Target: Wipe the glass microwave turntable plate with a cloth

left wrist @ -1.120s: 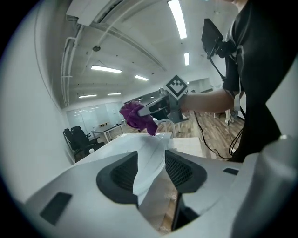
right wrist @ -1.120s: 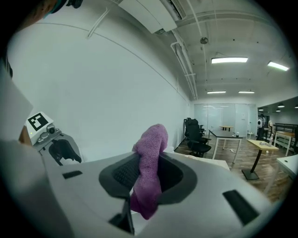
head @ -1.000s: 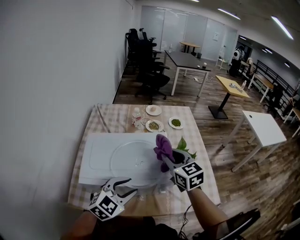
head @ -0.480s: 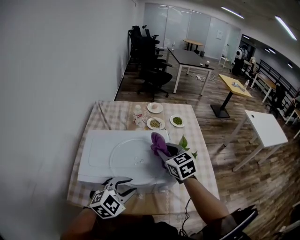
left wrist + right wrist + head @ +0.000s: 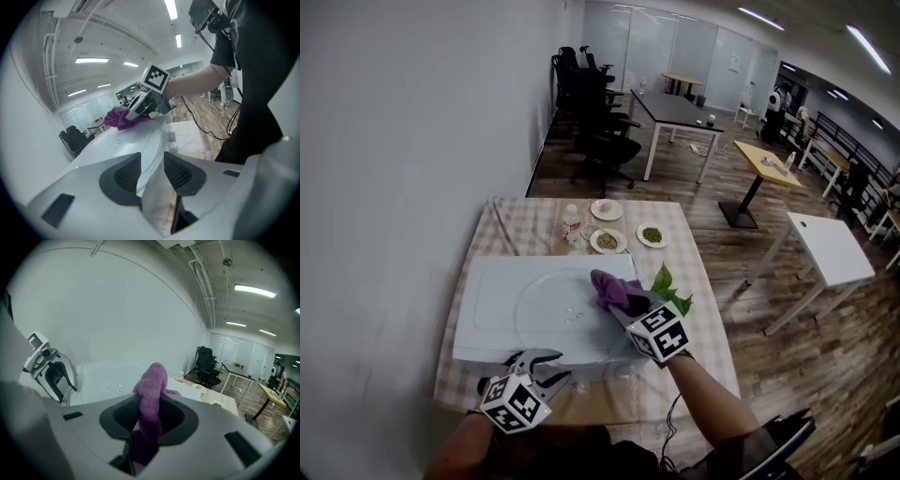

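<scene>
At the near edge of a white box (image 5: 487,300) on a checked table (image 5: 511,234), the head view shows both forearms reaching forward and angled down. The left gripper (image 5: 546,367) sits at the box's near edge. The right gripper (image 5: 623,302) is over the right side of the glass plate (image 5: 548,314), which lies centred on the box. Bare box top lies open to the left and far side.

In the left gripper view, the jaws are closed on the plate's near rim, and the purple cloth (image 5: 117,117) appears to touch the plate's far side.

In the right gripper view, the jaws are clamped on the cloth, whose tip sticks up past them.
</scene>
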`<move>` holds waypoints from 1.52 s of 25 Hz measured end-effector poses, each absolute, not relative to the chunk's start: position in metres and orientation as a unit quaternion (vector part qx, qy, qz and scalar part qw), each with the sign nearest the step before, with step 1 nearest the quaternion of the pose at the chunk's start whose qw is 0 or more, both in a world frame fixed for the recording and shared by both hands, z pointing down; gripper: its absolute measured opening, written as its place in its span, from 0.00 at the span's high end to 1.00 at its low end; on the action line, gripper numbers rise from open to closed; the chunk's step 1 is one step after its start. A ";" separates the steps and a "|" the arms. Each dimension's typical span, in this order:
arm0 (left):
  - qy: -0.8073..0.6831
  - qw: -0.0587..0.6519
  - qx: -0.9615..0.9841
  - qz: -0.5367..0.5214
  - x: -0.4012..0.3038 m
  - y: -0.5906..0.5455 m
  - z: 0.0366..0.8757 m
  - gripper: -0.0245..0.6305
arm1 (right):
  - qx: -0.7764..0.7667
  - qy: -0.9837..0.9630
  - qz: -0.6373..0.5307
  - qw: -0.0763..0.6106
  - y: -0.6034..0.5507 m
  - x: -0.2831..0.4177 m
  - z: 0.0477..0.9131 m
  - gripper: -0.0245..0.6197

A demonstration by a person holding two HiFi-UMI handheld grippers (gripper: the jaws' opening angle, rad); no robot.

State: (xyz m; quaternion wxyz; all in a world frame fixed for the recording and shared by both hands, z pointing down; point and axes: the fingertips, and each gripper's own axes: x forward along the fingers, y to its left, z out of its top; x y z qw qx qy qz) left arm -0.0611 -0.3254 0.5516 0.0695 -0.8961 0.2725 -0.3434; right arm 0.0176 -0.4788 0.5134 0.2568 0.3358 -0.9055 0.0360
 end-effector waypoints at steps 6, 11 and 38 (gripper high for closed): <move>0.278 0.064 -0.900 -0.330 -0.062 -0.326 0.549 0.72 | 0.323 -0.910 0.044 0.256 -0.454 0.024 0.519 0.80; 0.281 0.060 -0.901 -0.327 -0.062 -0.326 0.549 0.72 | 0.312 -0.912 0.050 0.261 -0.428 0.028 0.521 0.80; 0.276 0.031 -0.914 -0.297 -0.063 -0.321 0.545 0.74 | 0.271 -0.931 0.063 0.235 -0.438 0.000 0.468 0.80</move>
